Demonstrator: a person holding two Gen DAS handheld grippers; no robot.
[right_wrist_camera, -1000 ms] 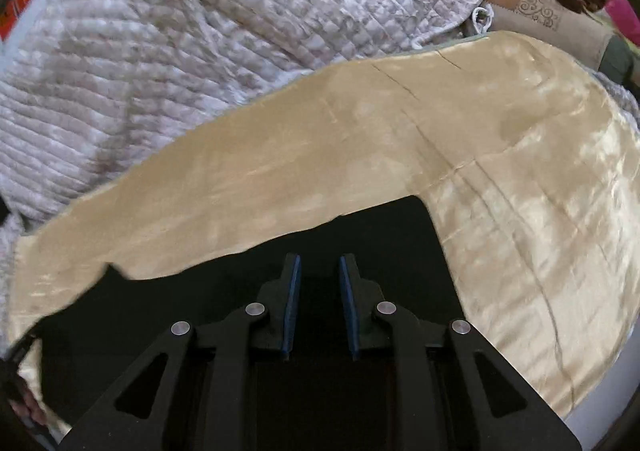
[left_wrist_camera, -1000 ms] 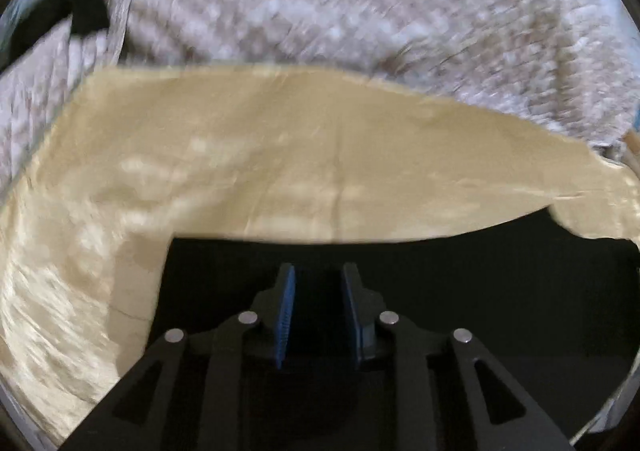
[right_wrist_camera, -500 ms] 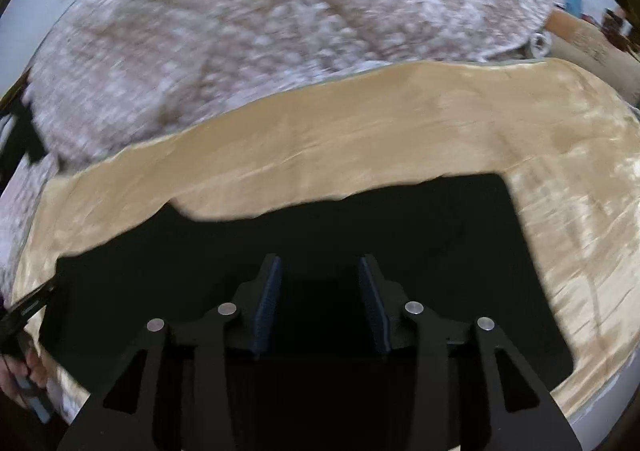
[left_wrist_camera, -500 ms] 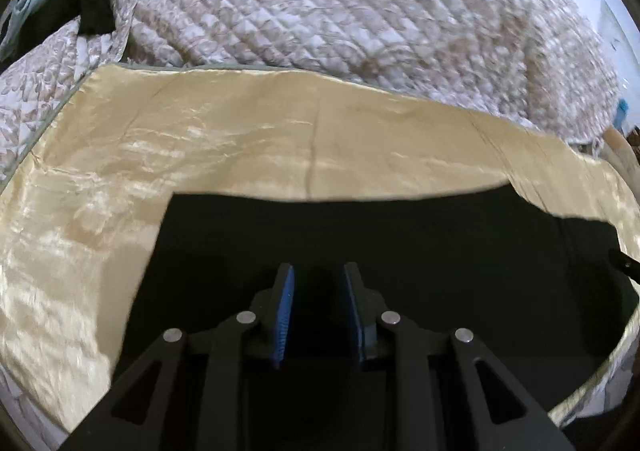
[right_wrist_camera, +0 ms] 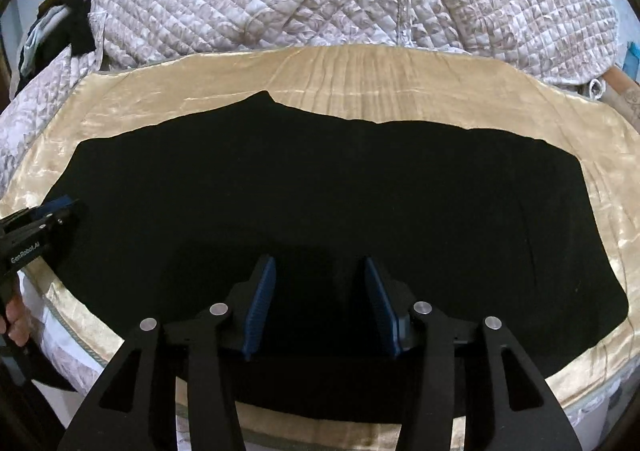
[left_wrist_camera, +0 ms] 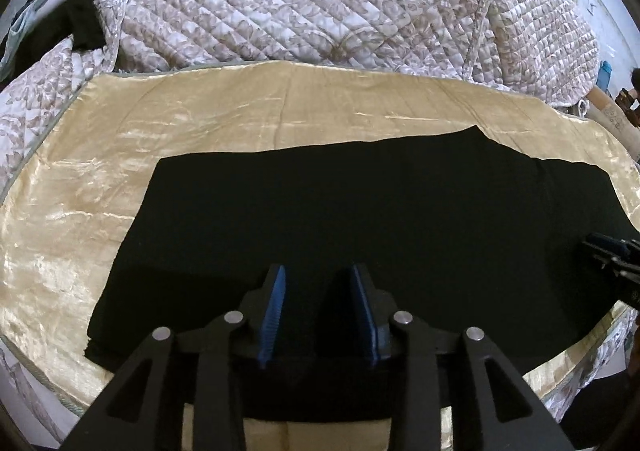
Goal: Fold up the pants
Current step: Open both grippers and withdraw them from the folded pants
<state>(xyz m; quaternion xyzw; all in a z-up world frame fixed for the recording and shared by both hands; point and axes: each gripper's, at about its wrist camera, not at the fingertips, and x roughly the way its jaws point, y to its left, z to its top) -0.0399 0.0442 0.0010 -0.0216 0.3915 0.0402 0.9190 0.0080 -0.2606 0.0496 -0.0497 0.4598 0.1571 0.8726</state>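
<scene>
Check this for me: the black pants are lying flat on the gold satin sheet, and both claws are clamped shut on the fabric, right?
Not quite. The black pants do lie flat on the gold satin sheet, but both claws are open and grip nothing: the left claw in the left wrist view, the right claw in the right wrist view.

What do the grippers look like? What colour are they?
Both are black. The left gripper and right gripper each have two fingers lined with ribbed blue pads, triangle-shaped holes in the frame and round silver bolts. White letters on the left one's side read GenRobot.AI. No cables show.
</scene>
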